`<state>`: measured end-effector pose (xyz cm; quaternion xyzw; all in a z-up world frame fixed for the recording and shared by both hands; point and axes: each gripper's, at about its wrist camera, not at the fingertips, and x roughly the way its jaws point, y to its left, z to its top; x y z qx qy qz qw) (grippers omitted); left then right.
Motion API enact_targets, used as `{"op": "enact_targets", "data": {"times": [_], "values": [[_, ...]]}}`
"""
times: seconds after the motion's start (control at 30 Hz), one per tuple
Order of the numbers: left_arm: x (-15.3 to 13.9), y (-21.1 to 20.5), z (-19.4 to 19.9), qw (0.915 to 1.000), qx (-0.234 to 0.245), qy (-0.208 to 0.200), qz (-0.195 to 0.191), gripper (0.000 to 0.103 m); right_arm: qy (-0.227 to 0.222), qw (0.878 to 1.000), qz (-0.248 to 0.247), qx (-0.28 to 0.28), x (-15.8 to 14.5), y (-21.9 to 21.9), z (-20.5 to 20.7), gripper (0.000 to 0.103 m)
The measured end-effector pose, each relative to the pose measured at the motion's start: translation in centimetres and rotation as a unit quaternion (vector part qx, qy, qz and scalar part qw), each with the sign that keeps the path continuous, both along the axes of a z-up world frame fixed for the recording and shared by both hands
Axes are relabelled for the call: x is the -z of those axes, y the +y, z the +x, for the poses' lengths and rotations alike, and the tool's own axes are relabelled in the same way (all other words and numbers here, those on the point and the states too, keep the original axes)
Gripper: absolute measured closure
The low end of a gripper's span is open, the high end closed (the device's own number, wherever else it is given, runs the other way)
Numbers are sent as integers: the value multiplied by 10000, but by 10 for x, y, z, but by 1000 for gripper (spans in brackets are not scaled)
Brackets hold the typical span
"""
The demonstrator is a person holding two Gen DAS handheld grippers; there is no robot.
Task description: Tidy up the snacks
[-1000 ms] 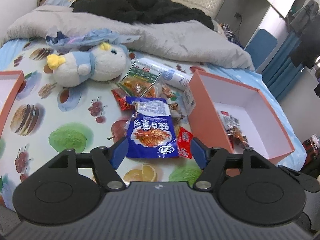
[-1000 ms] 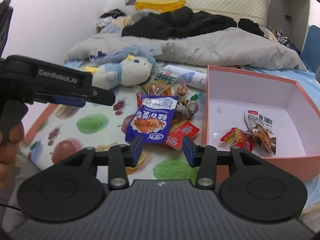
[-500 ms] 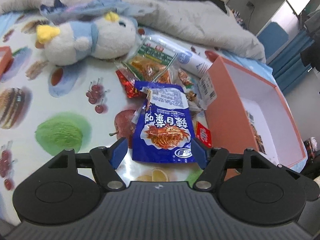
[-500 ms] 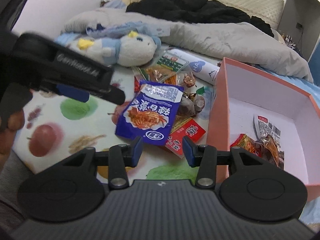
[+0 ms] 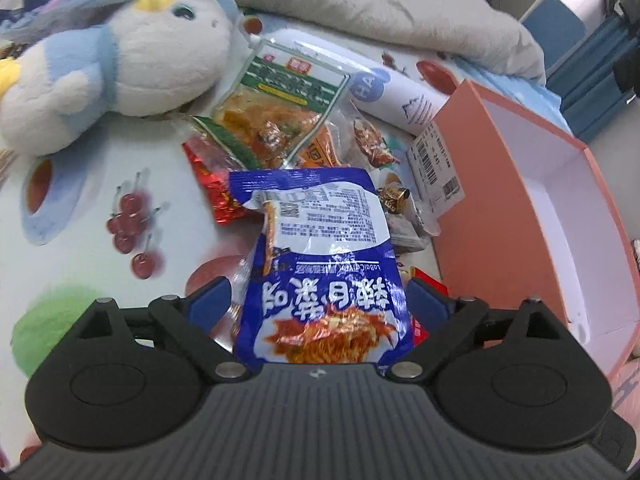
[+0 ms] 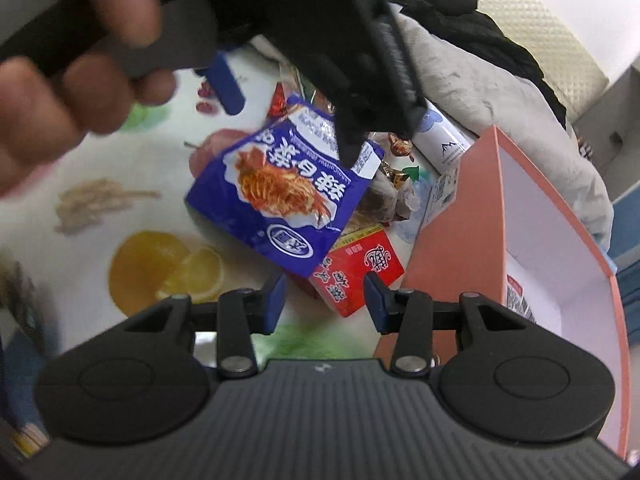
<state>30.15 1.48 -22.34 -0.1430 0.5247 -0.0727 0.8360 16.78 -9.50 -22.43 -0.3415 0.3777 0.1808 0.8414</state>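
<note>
A blue snack packet [image 5: 320, 264] lies face up on the fruit-print sheet, in front of a pile of small snacks. My left gripper [image 5: 316, 300] hangs low over it; its jaws are opening, and the packet lies between them with neither pad pressing on it. In the right wrist view the same blue packet [image 6: 280, 196] sits under the left gripper [image 6: 304, 112], held by a hand [image 6: 60, 92]. My right gripper [image 6: 325, 300] stands open just short of a red packet [image 6: 356, 272]. The salmon box [image 5: 480, 200] stands to the right.
A plush penguin [image 5: 120, 60] lies at the back left, beside a green-topped pouch [image 5: 280, 100] and a white tube [image 5: 404, 100]. A grey duvet [image 5: 380, 4] lies bunched behind them. The salmon box's wall [image 6: 480, 220] stands close on the right gripper's right.
My left gripper has dropped forward over the blue packet and its jaws have spread wider. My right gripper has sunk and rolled toward the red packet; the left gripper now fills its upper view.
</note>
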Motion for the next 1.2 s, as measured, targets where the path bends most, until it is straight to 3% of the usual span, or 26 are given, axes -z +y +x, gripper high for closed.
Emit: {"op": "enact_targets", "data": {"times": [0.23,0.33,0.67,0.9,1.0,1.2], "values": [[16,-13,18,9998,70,150,101,6,-249,9978,-522,-315,20,3,-2,59],[17,-19,24,9996,135,142,206,7,-366,9965,-632,-411,25,4,-4,64],[28,-38,39,9968,367,68,702,8,-432,9950,-659,-606,33,5,-4,74],[26,-34,35,9961,257,69,837,37,-484,9940,-691,-690,30,3,-7,83],[21,-27,29,9966,213,15,801,44,-602,9928,-752,-712,27,2,-10,96],[5,-12,9,9970,30,-84,763,49,-616,9934,-681,-690,19,1,-19,98]]}}
